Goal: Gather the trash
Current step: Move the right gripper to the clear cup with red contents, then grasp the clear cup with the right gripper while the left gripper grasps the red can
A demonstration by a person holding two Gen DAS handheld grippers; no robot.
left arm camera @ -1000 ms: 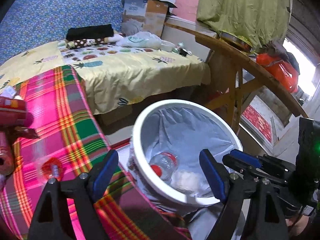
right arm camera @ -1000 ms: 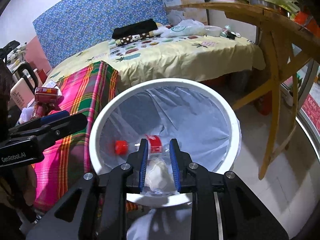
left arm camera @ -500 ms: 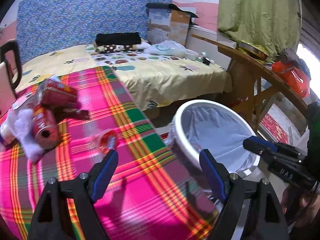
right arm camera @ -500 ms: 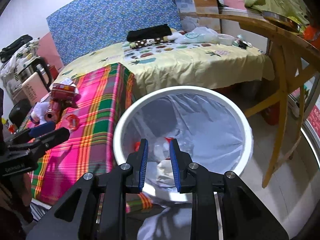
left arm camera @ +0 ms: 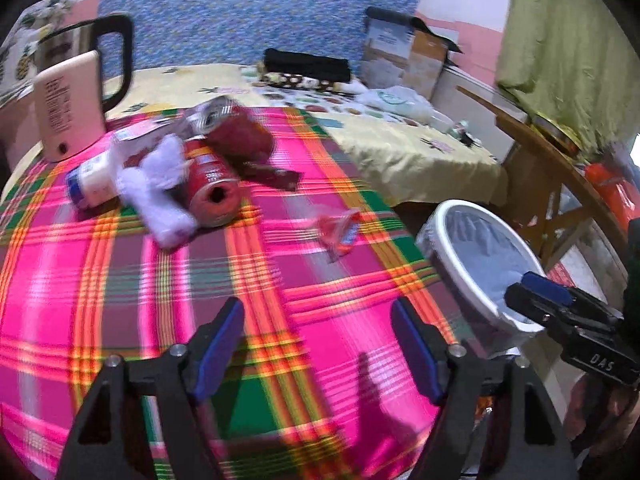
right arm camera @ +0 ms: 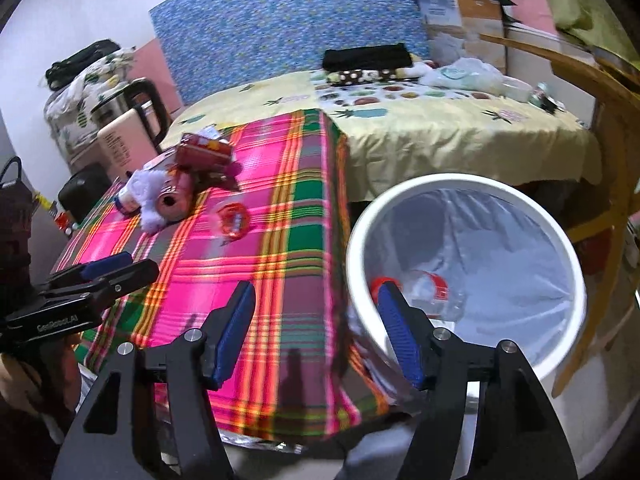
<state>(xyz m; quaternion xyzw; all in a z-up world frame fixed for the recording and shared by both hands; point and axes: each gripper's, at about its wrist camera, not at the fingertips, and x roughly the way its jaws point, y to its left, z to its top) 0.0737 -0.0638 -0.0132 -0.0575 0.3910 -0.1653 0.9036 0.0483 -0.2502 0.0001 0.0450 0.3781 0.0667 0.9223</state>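
Spreading across the back of both views, a bed under a pale yellow fruit-print sheet [right arm camera: 460, 136], with a blue patterned panel [left arm camera: 256, 16] upright behind it. Nearer, a table draped in a bright pink, green and orange plaid cloth [left arm camera: 132, 280], blurred in the left wrist view. Just beside the table's edge, a round white plastic bin lined with a pale grey bag [right arm camera: 560, 240], holding a clear plastic bottle with a red label [right arm camera: 432, 284] and a red cap [right arm camera: 382, 282] low inside. At the table's far corner, a cream electric kettle with a black handle [left arm camera: 68, 116]. Next to the kettle, heaped trash: a crushed red drink can [left arm camera: 212, 188] lying on its side, open end toward the camera, a crumpled white tissue [left arm camera: 160, 192] touching it, a dark red crumpled packet [left arm camera: 240, 140] behind, a small white tub with a blue band [left arm camera: 90, 180] to the left. Apart from the heap, toward the bin, a small clear wrapper with red print [left arm camera: 338, 230] flat on the cloth.

Hovering over the near cloth, left gripper [left arm camera: 318, 340], blue-padded fingers closing yet well apart, nothing between them. Straddling the table's edge and the bin's rim, right gripper [right arm camera: 316, 332], fingers opening wide, nothing gripped.
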